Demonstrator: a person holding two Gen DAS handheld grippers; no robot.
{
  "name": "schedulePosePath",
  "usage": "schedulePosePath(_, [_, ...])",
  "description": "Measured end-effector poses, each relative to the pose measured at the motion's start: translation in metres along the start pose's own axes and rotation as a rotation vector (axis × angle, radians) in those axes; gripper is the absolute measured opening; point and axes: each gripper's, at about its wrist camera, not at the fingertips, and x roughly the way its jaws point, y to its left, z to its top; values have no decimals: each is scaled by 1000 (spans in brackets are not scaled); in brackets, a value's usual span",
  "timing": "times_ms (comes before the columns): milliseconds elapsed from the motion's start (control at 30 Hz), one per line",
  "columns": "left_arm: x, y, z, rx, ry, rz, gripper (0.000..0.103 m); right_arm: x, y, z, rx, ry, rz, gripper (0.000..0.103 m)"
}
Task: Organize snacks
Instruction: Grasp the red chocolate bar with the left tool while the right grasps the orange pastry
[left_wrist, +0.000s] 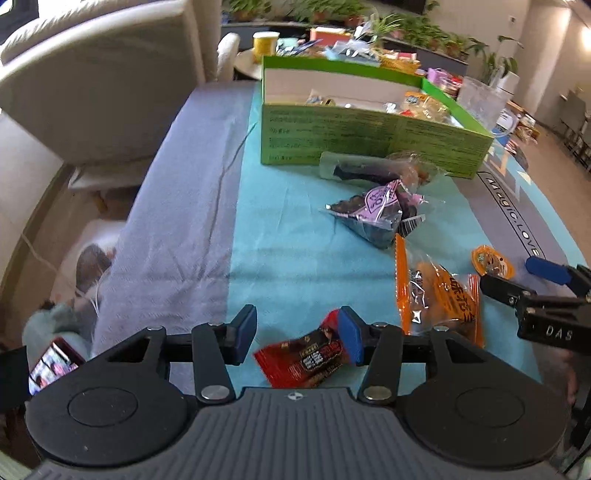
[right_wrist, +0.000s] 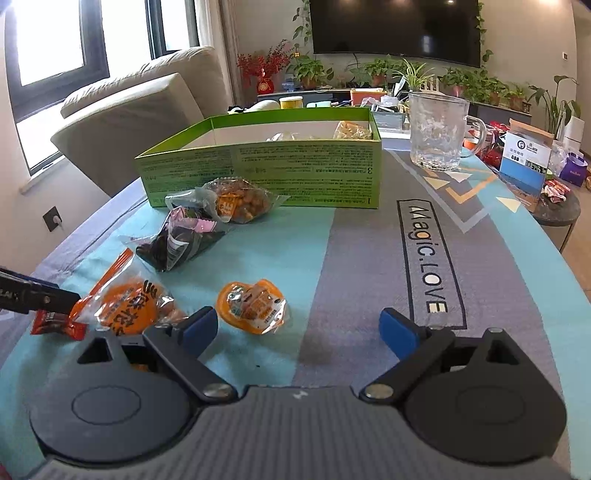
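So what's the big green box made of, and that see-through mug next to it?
The green box looks like cardboard: thin straight walls, folded corners, matte printed outside and a plain pale inside. The mug looks like clear glass, or maybe hard plastic: you can see through it, it has a dimpled, shiny surface and a thick handle.

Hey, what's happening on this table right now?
A person is sorting snacks into the green box with two handheld grippers. The left gripper hovers with open fingers around a red snack packet on the cloth, not clamped. The right gripper is open and empty near the small orange packet. Several other packets lie outside the box.
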Motion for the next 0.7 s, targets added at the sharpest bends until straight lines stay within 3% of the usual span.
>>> schedulePosePath(267, [-16,1,-5,183,-2,-154,48,0,1,0,-1,9,-3,50])
schedulePosePath(400, [-9,-6,-13,266,27,-108,48,1,1,1,2,12,-5,50])
schedulePosePath(533, [1,-4,-14,244,31,-108,48,1,3,3,3,14,-8,50])
schedulePosePath(600, [2,-3,-12,233,14,-115,40,2,3,4,4,14,-6,50])
schedulePosePath(633, [3,-4,-11,233,8,-109,29,2,4,4,3,12,-5,50])
schedulePosePath(700, [3,-4,-10,224,9,-112,27,2,6,6,-12,8,3,50])
